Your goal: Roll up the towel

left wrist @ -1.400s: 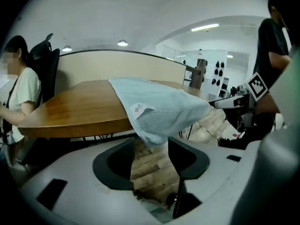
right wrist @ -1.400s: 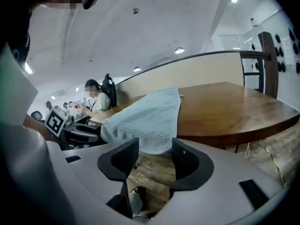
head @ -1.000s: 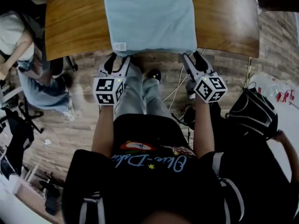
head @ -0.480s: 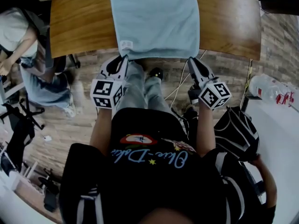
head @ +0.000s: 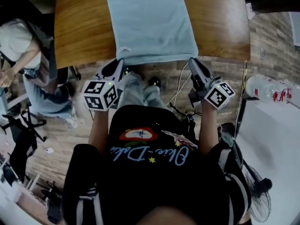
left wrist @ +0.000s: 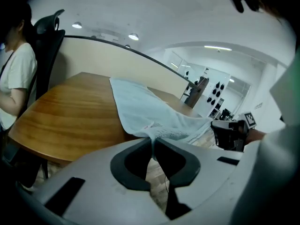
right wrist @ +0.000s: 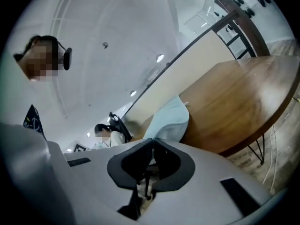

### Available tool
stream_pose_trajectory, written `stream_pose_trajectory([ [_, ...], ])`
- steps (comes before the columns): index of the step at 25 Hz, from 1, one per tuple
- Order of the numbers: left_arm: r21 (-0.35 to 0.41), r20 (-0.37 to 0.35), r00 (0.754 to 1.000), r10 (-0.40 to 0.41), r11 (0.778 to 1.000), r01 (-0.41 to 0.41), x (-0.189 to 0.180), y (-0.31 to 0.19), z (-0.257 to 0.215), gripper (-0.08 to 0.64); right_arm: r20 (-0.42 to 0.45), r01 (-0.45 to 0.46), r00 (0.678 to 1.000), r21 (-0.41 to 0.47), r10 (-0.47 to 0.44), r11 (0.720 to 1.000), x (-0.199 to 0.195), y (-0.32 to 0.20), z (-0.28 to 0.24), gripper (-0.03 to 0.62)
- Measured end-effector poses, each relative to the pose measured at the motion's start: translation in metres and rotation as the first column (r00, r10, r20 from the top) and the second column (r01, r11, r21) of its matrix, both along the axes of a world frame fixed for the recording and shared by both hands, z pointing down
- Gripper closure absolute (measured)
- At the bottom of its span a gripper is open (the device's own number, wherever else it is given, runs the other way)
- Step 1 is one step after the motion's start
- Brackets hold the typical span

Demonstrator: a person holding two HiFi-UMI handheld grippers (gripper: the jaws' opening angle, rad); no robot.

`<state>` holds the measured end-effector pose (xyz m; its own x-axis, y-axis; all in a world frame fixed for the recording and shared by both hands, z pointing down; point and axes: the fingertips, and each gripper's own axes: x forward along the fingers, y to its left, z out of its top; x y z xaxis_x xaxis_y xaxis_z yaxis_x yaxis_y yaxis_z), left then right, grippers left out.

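Towel point(head: 150, 22), pale blue, is held by its two nearest corners. The left gripper point(head: 120, 65) is clamped on the near left corner and the right gripper point(head: 192, 62) on the near right one. Both pairs of jaws have just been closing. In each gripper view the dark tips meet on a thin pinch of cloth (hardly any gap shows between them). Both grippers sit just off the near edge of the wooden table point(head: 79, 32), above the plank floor point(head: 79, 130), with their marker cubes turned toward the person holding them. From the jaw tips the cloth runs straight onto the tabletop, its near edge roughly level with the table's rim. Beyond that the rest of the towel lies flat down the middle of the table, lengthwise away from the grippers, with bare wood on both sides. Off to the left of the table another person point(head: 21, 46) sits in a dark office chair point(left wrist: 47, 46).
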<state>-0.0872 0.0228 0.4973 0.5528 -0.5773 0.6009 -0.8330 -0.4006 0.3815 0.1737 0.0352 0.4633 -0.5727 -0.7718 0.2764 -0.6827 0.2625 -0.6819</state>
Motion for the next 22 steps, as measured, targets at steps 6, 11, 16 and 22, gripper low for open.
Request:
stream_pose_trajectory([
  [6,-0.052,-0.061,0.998,-0.027,0.998,0.023,-0.002,-0.029,-0.010,0.531,0.034,-0.024,0.999,0.023,0.023,0.999,0.000,-0.033,-0.018,0.580],
  [11,-0.073,-0.058,0.998,-0.013,0.997,0.009,-0.004,-0.046,-0.006,0.531,-0.007,-0.035,0.999,0.016,0.035,0.999,-0.002,-0.057,-0.015,0.580],
  [16,-0.128,-0.077,0.997,-0.026,0.992,0.016,-0.007,-0.062,0.006,0.529,-0.047,-0.063,0.997,-0.016,0.062,0.998,-0.006,-0.084,-0.004,0.578],
  [22,-0.182,-0.142,0.988,-0.054,0.983,0.027,-0.012,-0.079,0.009,0.421,-0.085,-0.092,0.993,-0.056,0.087,0.994,-0.007,-0.107,0.011,0.578],
])
